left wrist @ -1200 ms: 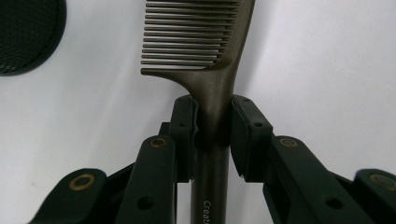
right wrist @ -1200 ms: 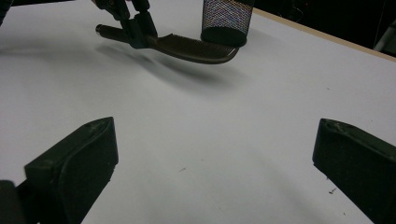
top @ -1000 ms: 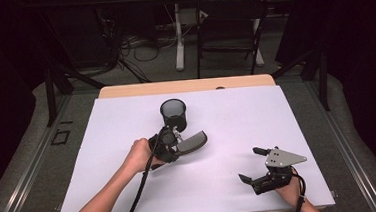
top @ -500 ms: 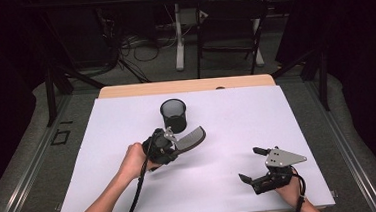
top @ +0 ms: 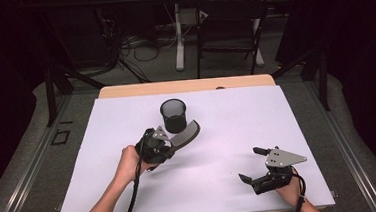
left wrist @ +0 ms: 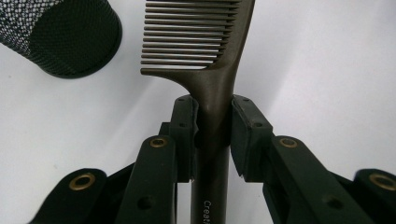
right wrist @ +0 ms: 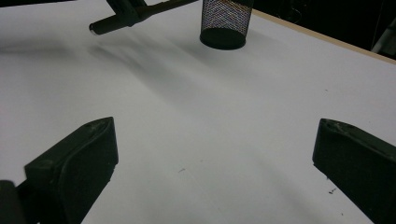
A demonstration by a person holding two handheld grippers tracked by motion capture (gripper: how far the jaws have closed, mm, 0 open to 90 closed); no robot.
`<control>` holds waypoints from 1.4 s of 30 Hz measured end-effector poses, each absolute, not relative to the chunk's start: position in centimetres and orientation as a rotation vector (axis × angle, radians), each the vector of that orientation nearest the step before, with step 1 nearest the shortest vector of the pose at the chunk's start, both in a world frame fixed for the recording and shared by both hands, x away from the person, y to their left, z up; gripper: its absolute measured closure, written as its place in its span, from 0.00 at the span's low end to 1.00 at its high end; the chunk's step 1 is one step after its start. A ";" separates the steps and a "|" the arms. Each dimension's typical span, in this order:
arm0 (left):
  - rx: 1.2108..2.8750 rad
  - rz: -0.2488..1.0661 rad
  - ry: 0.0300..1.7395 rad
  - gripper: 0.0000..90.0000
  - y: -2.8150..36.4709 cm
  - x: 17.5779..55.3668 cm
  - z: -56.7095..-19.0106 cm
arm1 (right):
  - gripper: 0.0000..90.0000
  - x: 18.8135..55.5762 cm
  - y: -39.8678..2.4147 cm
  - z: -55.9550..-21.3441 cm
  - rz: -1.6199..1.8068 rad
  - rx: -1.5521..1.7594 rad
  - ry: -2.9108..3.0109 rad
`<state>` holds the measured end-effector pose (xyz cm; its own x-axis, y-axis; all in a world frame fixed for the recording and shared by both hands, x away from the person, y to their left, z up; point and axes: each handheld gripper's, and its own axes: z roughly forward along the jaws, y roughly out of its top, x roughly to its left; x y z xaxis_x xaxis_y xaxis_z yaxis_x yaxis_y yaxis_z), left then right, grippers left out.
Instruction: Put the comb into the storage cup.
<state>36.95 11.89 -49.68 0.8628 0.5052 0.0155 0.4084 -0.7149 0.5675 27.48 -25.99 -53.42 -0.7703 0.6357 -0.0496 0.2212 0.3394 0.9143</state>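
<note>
The dark comb (left wrist: 212,84) sat pinched by its handle in my left gripper (left wrist: 213,121), above the white worktop (top: 227,128), its teeth reaching just beside the black mesh cup (top: 173,115). Pale lettering on the handle began "Crea"; the rest was cut off. My right gripper (top: 253,165) rested well apart, fingers (right wrist: 74,163) spread.

White-covered table (top: 231,183), wooden far edge; black mesh cup (top: 173,115) standing upright on it.

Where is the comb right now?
In the high view the comb sits left of centre, clamped by its handle in the left tool, its toothed end just in front of the mesh cup.
</note>
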 end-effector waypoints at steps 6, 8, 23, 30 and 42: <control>2.426 0.247 0.677 0.80 12.2 36.6 -49.9 | 0.00 27.5 -26.0 -53.5 1.414 0.756 2.215; 2.412 0.252 0.684 0.80 12.5 36.6 -50.0 | 0.00 27.5 -26.0 -53.5 1.417 0.757 2.212; 2.304 0.316 0.730 0.80 14.1 36.0 -49.7 | 0.00 27.5 -25.9 -53.5 1.412 0.753 2.219; 2.263 0.340 0.749 0.80 14.7 35.6 -49.8 | 0.00 27.5 -26.0 -53.5 1.410 0.756 2.220; 2.205 0.366 0.770 0.80 15.5 35.1 -49.7 | 0.00 27.5 -26.0 -53.5 1.409 0.753 2.217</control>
<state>35.10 15.45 -49.67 0.7772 0.6289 0.0190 0.4115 -0.5309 0.7409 27.52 -25.95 -53.48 -0.7720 0.6337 -0.0502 0.2237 0.3448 0.9116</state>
